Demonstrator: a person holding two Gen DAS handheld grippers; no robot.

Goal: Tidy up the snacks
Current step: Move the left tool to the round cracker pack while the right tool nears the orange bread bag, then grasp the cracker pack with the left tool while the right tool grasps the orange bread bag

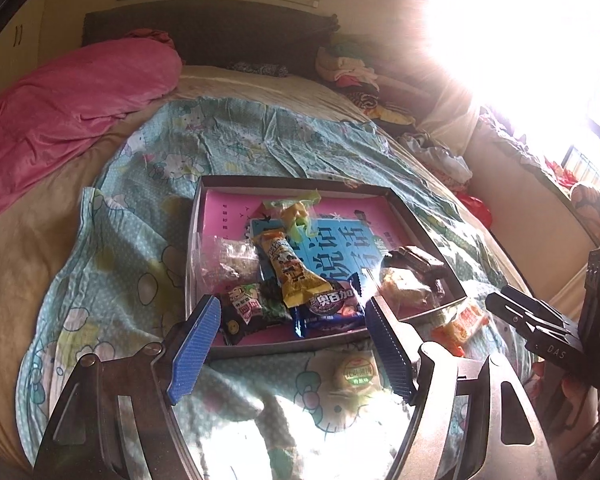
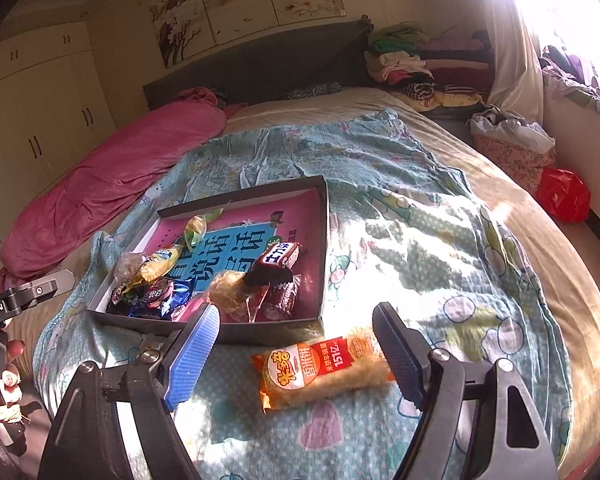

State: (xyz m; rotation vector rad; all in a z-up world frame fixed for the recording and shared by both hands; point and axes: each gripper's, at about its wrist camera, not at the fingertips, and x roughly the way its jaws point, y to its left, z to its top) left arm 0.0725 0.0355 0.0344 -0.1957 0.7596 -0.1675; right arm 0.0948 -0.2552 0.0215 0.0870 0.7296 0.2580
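We saw a wide bed (image 2: 520, 208) spread with a pale blue cartoon-print sheet (image 2: 400, 240), and we took the shallow dark box (image 2: 325, 240) lying on that sheet as our landmark. A pink bolster (image 2: 112, 184) lay well beyond the box's far left side. Inside the box, over a pink and blue printed card, sat a heap of wrapped snacks: a blue biscuit packet (image 1: 332, 312), a yellow bar (image 1: 290, 272), dark chocolate bars (image 2: 278, 258) and a few clear-wrapped pieces.

Outside the box, just beside its near wall, lay an orange rice-cracker packet (image 2: 324, 372). Its long axis ran roughly parallel to that near wall. A small round green-labelled snack (image 1: 354, 374) also lay on the sheet, just in front of the box's near wall.

The right hand-held gripper (image 2: 296, 356) stood open and empty, its blue pads either side of the orange packet without touching it, so the packet's length ran from one pad toward the other. The left hand-held gripper (image 1: 292, 344) was likewise open and empty, over the box's near wall with the round snack just below. We judged the right hand nearer the orange packet.
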